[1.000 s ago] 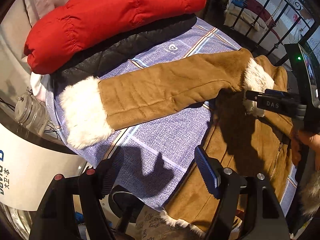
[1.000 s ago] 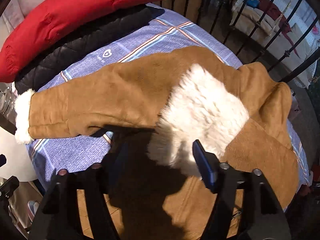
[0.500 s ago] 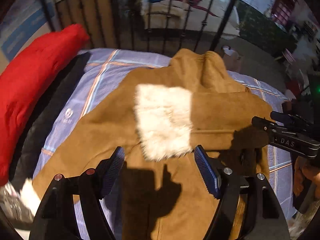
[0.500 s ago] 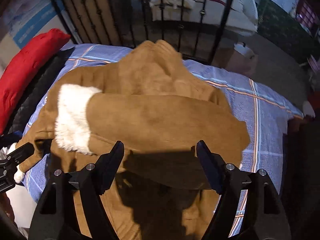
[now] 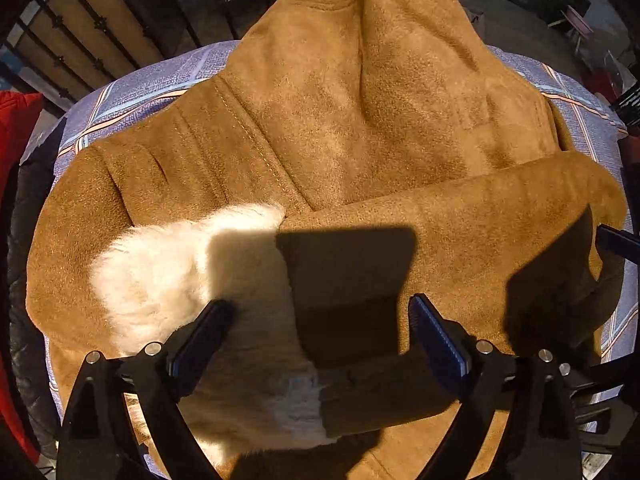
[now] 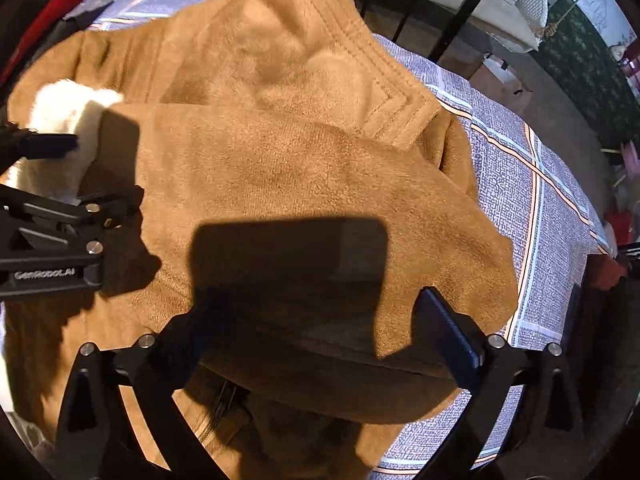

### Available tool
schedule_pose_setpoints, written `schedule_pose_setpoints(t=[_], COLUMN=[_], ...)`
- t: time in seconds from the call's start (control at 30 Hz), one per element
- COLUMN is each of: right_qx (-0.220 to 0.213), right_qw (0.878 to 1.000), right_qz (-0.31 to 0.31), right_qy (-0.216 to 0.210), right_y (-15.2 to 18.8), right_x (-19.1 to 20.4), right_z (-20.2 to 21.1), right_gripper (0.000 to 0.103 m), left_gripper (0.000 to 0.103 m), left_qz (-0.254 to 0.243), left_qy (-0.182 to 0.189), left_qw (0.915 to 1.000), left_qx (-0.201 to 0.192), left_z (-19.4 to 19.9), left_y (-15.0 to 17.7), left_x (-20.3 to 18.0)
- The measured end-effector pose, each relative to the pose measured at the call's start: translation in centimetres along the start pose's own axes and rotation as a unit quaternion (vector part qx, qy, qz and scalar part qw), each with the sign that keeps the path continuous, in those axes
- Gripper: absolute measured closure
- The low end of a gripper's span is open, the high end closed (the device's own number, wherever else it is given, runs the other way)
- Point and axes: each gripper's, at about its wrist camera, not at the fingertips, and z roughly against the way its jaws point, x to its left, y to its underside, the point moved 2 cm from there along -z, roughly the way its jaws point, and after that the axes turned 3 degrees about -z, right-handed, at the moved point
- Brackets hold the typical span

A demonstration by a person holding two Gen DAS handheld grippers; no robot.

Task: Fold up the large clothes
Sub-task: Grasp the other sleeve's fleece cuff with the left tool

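So, tan coat (image 5: 360,120) lies on checked cloth (image 6: 520,200). Both sleeves crossed over chest, white fur cuff (image 5: 160,272) at left side. I judge sleeve folds done, body fold left. My left gripper (image 5: 320,340) opening wide over cuff and sleeve, gripping nothing. My right gripper (image 6: 320,320) opening wide above folded sleeve (image 6: 320,200), gripping nothing.

A tan suede coat (image 5: 380,128) is laid flat, hood uppermost, both sleeves folded across the body, white fur cuff (image 5: 168,264) exposed.
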Motion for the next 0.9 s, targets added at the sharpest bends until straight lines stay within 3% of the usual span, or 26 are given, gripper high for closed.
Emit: schedule_pose_setpoints(t=[0.23,0.43,0.5,0.6,0.7,0.77,0.83,0.9], right_qx=[0.001,-0.013,-0.008,-0.051,-0.047,-0.039,-0.037,-0.029], right_qw=[0.999,0.999,0.999,0.997,0.996,0.996,0.996,0.997], right_qz=[-0.002,-0.004,-0.016,-0.053,-0.071,-0.072,-0.067,-0.059], right_qy=[0.036,0.037,0.035,0.02,-0.015,-0.028,-0.035,-0.042], right_y=[-0.6,0.4,0.5,1.4,3.1,4.7,6.1,7.2], right_x=[0.9,1.0,0.9,0.4,0.8,1.4,2.4,3.3], right_z=[-1.5,-0.6,0.6,4.0,5.6,6.2,6.8,7.2], right_gripper=[0.004,0.004,0.005,0.005,0.005,0.005,0.005,0.005], left_gripper=[0.005,0.006,0.008,0.007,0.006,0.006,0.006,0.007], left_qz=[0.002,-0.006,0.004,0.03,0.075,0.119,0.18,0.254], left_qy=[-0.01,0.003,-0.001,0.009,0.021,0.008,-0.005,-0.015], left_qw=[0.9999,1.0,0.9996,0.996,0.993,0.9893,0.9808,0.9652], left_qx=[0.012,-0.005,-0.027,-0.084,-0.088,-0.084,-0.074,-0.061], left_z=[-1.4,-0.6,1.6,5.5,7.2,7.7,7.8,8.0], left_y=[-0.7,0.1,1.2,4.4,9.3,13.3,17.5,22.4], left_x=[0.1,0.8,1.3,3.0,5.7,7.6,11.0,15.1])
